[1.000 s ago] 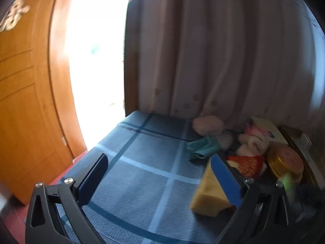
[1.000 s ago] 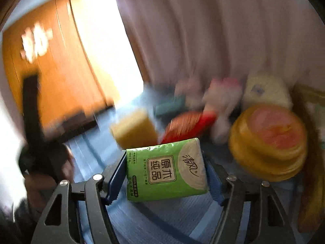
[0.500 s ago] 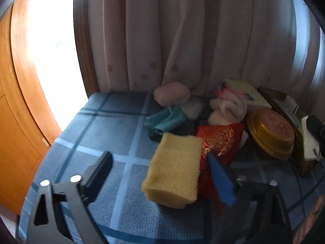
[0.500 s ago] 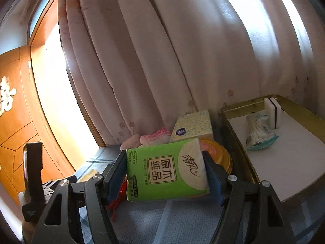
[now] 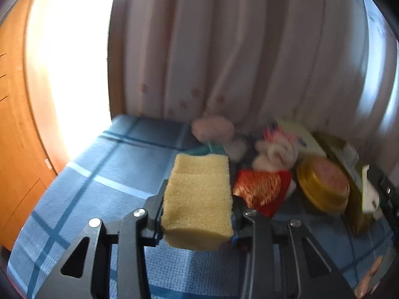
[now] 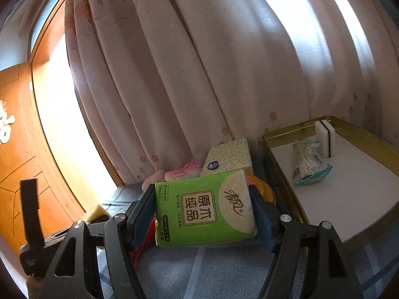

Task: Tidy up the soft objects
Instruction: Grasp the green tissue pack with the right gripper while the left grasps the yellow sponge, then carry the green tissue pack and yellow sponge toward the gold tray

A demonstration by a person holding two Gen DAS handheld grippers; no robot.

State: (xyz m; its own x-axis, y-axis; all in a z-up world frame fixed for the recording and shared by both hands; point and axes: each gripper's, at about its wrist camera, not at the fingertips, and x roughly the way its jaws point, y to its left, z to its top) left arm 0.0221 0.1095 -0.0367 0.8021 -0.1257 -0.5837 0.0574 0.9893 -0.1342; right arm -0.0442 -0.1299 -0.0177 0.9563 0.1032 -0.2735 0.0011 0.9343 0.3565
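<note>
Two grippers are loaded: the right gripper (image 6: 203, 215) clamps a green plastic tissue pack (image 6: 203, 208), and the gold-rimmed white tray (image 6: 349, 194) lies ahead to its right, nearer this hand. The left gripper (image 5: 197, 214) is closing on a yellow sponge block (image 5: 199, 196).

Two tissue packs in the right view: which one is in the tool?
The green tissue pack, clamped between the right tool's fingers. The pale yellow dotted tissue box sits free behind it by the curtain.
</note>
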